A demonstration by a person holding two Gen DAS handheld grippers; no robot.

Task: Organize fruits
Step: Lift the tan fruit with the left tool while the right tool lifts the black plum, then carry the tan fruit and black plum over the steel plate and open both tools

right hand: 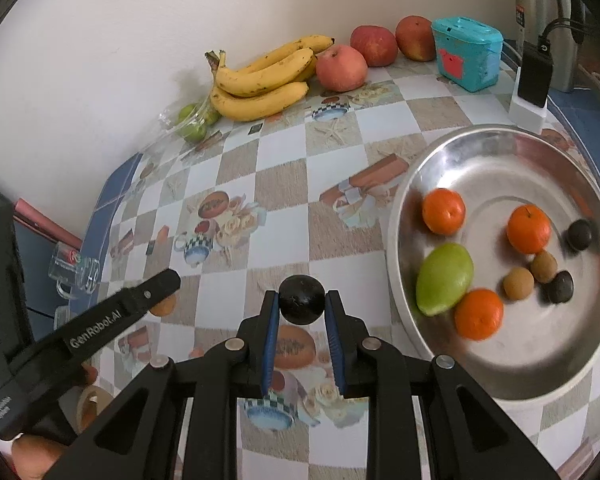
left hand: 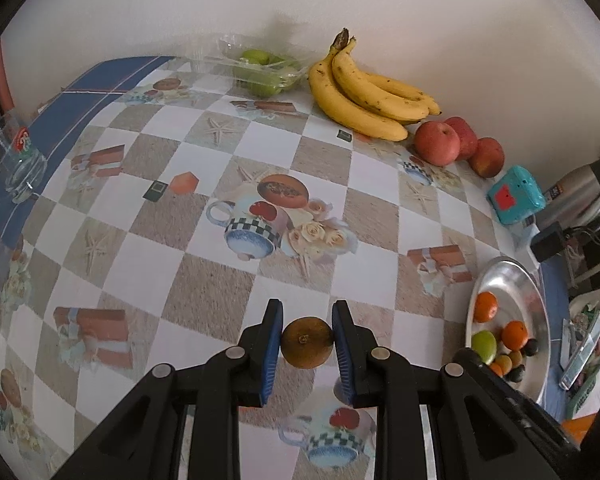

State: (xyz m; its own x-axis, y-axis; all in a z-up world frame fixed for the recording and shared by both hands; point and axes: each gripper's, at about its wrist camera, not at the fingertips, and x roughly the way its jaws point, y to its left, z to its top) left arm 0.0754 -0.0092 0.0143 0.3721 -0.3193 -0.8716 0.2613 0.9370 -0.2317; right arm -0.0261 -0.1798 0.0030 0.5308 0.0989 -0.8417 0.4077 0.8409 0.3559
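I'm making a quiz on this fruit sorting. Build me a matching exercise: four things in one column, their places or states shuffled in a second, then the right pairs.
Things:
1. brown round fruit
2. dark round fruit
3. bananas
4. green mango

Places or states:
A. lying in the metal bowl
B. clamped in the right gripper
C. on the tablecloth by the wall, beside the apples
D. clamped in the left gripper

Pairs: 1-D, 2-B, 3-C, 4-A

Table point(right hand: 284, 184): bananas point(right hand: 260, 80), apples point(right hand: 342, 67), tray point(right hand: 500, 364) (limes, perhaps point(left hand: 260, 58)).
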